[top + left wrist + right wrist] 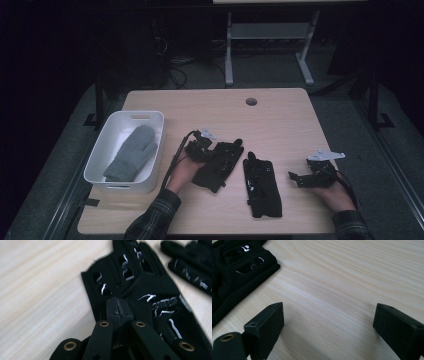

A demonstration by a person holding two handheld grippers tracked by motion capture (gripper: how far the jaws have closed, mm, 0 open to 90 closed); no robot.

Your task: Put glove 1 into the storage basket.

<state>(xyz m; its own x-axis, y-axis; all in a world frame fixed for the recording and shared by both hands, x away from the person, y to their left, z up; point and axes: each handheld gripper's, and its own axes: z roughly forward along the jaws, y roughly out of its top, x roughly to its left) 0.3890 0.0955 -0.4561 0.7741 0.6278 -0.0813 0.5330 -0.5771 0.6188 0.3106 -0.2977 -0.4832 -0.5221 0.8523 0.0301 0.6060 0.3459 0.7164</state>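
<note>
Left gripper (117, 312) pinching a black glove (140, 290) at centre frame, jaws pressed together on the fabric.
Right gripper (328, 320) hovers wide open over bare table (342, 277); second black glove (262, 186) flat between them, grey mitten (131, 152) in the white bin (102, 145) at left.

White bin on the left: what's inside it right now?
The bin holds one grey mitten, lying along it, thumb toward the table's middle. Whatever might lie under the mitten is covered.
</note>
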